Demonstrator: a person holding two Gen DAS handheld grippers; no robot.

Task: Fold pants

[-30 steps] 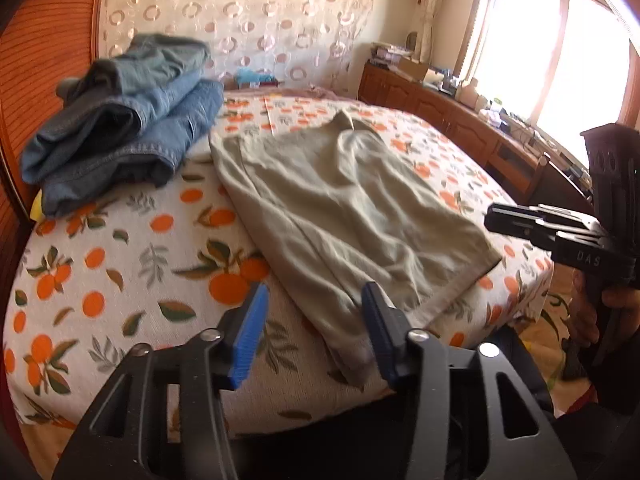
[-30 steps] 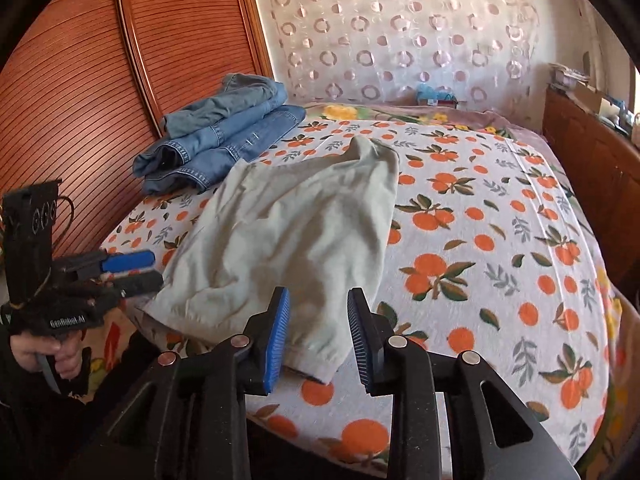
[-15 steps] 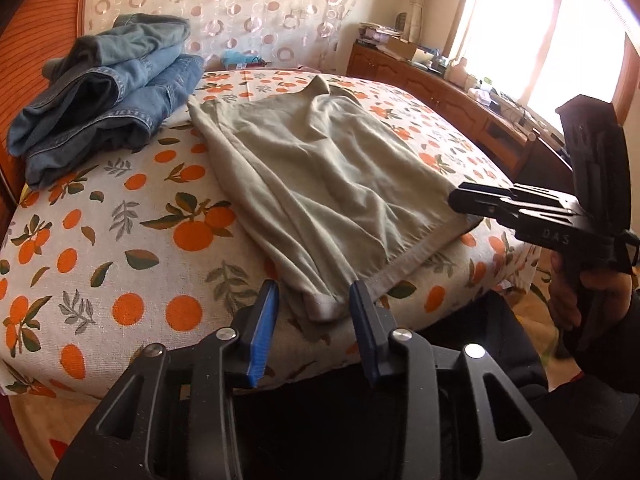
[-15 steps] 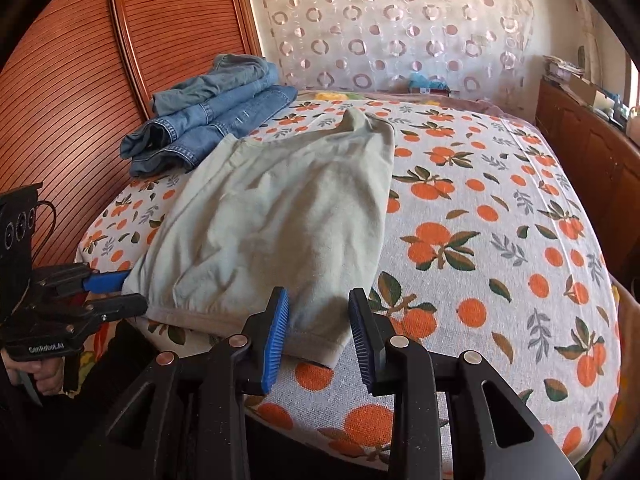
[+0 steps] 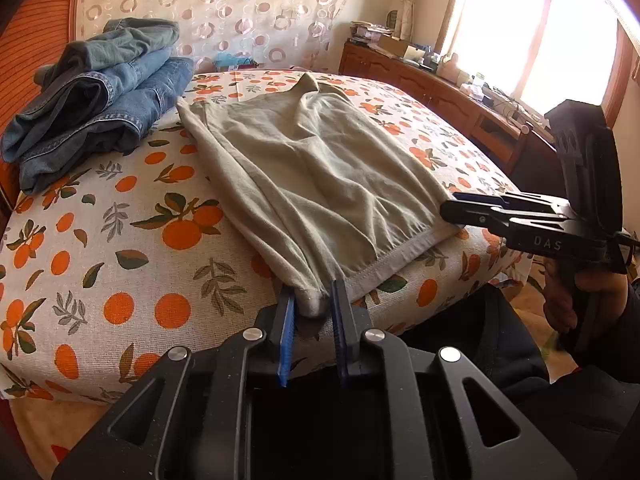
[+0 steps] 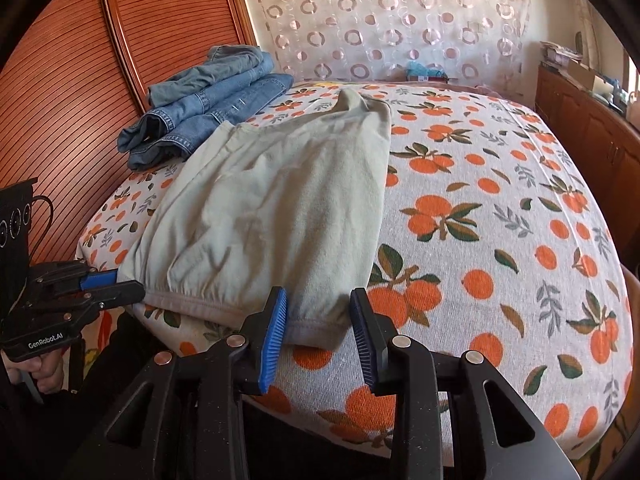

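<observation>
Pale green pants (image 5: pixel 312 176) lie flat on the bed, their hem at the near edge; they also show in the right wrist view (image 6: pixel 272 208). My left gripper (image 5: pixel 312 312) has its jaws narrowly apart around the near left hem corner, the cloth bunched between the blue pads. It also shows in the right wrist view (image 6: pixel 116 284). My right gripper (image 6: pixel 318 320) is open, its fingers on either side of the near right hem corner. It shows from the side in the left wrist view (image 5: pixel 452 210), at the hem's right end.
The bed (image 6: pixel 500 220) has an orange-print cover. A pile of folded blue jeans (image 5: pixel 100 88) lies at the far left by the wooden headboard (image 6: pixel 72 80). A wooden sideboard (image 5: pixel 460 96) with clutter runs along the right under the window.
Both grippers have moved in to the pants' near hem. The left jaws have narrowed around the left corner. The right fingers now straddle the right corner.
</observation>
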